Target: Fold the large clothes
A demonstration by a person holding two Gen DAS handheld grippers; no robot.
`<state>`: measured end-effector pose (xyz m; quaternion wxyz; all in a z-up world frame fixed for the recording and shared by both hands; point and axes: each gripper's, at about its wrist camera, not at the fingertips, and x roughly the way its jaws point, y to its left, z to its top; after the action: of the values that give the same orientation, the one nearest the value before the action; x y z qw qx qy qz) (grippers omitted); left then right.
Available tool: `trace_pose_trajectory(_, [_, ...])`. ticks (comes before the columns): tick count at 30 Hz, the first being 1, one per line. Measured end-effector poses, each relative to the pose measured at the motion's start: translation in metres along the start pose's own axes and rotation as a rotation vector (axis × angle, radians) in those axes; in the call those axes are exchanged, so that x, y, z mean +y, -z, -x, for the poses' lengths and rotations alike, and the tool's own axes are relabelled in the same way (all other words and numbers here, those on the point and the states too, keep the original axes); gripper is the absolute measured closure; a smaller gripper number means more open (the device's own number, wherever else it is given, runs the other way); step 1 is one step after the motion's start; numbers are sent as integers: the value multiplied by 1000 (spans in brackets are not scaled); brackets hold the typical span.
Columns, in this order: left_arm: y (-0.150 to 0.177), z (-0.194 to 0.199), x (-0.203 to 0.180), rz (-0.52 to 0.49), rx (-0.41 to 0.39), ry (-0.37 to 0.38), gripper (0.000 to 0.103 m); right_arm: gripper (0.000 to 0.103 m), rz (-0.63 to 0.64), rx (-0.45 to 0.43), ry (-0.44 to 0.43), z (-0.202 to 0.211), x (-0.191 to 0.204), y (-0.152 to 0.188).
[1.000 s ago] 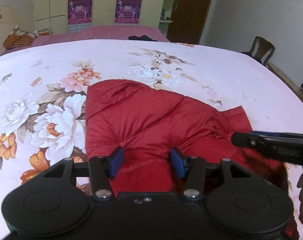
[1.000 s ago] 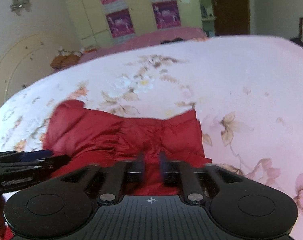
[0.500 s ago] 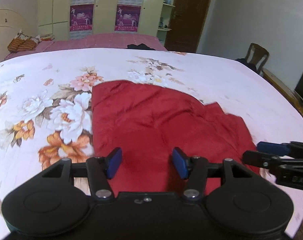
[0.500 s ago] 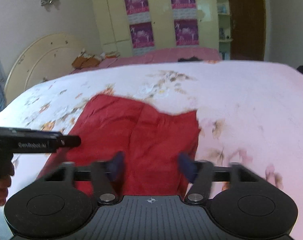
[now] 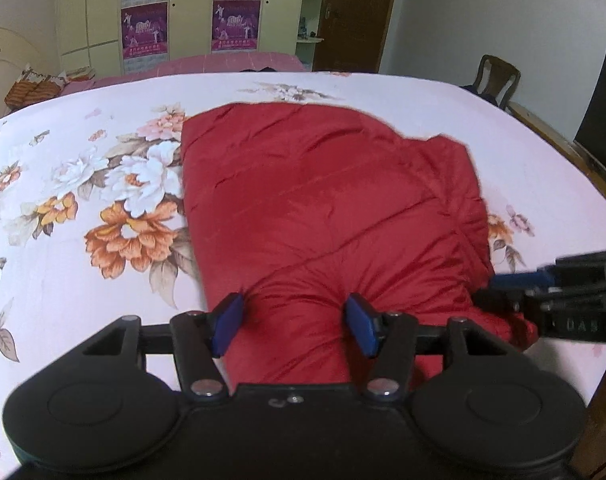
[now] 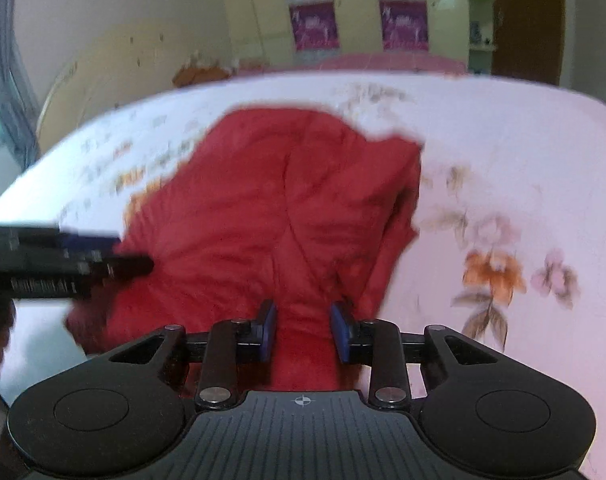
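A red padded jacket (image 5: 327,208) lies folded on the bed's pink floral sheet (image 5: 83,184); it also shows in the right wrist view (image 6: 279,208), blurred. My left gripper (image 5: 295,326) is open, its blue pads on either side of a bulge at the jacket's near edge. My right gripper (image 6: 303,330) has its jaws partly closed around a bunch of the red fabric at the near edge. The right gripper shows at the right of the left wrist view (image 5: 551,296), at the jacket's near right corner. The left gripper shows at the left of the right wrist view (image 6: 63,264).
The bed's wooden side rail (image 5: 559,140) runs along the right. A wooden chair (image 5: 497,80) and a dark screen (image 5: 601,112) stand beyond it. A headboard (image 6: 115,80), wardrobes with posters (image 5: 191,8) and a brown door (image 5: 355,12) are at the back.
Both grippers have pulled back towards the bed's near edge, and the jacket now lies flatter and longer. The right gripper's jaws opened, then narrowed around the near fabric.
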<state>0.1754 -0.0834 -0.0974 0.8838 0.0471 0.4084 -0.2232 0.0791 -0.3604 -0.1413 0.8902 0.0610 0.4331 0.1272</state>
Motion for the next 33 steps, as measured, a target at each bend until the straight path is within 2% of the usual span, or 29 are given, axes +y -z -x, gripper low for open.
trace_pose_trajectory(4, [7, -7, 2, -2, 2, -7, 45, 72, -3, 27, -11, -9, -4, 10])
trace_pose_trajectory(11, [5, 7, 3, 50, 36, -5, 46, 72, 12, 63, -25, 1, -6, 17])
trace_pose_trajectory(16, [13, -4, 0, 14, 23, -26, 46, 72, 56, 45, -8, -9, -2, 22])
trace_pose_trajectory(18, [9, -2, 3, 24, 27, -17, 45, 72, 31, 45, -26, -5, -7, 19])
trace_pose_trajectory(21, [2, 8, 12, 101, 5, -7, 39, 71, -72, 38, -65, 10, -23, 8])
trace_pose_trajectory(23, [-4, 15, 18, 148, -22, -13, 30, 39, -136, 0, -70, 18, -32, -1])
trace_pose_trajectory(24, [-9, 16, 22, 175, -33, -13, 23, 14, -153, -27, -60, 21, -35, -5])
trace_pose_trajectory(28, [-23, 9, 38, 251, -27, 8, 21, 13, -195, -69, -81, 17, -45, -23])
trace_pose_trajectory(33, [-32, -13, 52, 335, 17, 69, 20, 13, -303, -69, -125, -8, -65, -44])
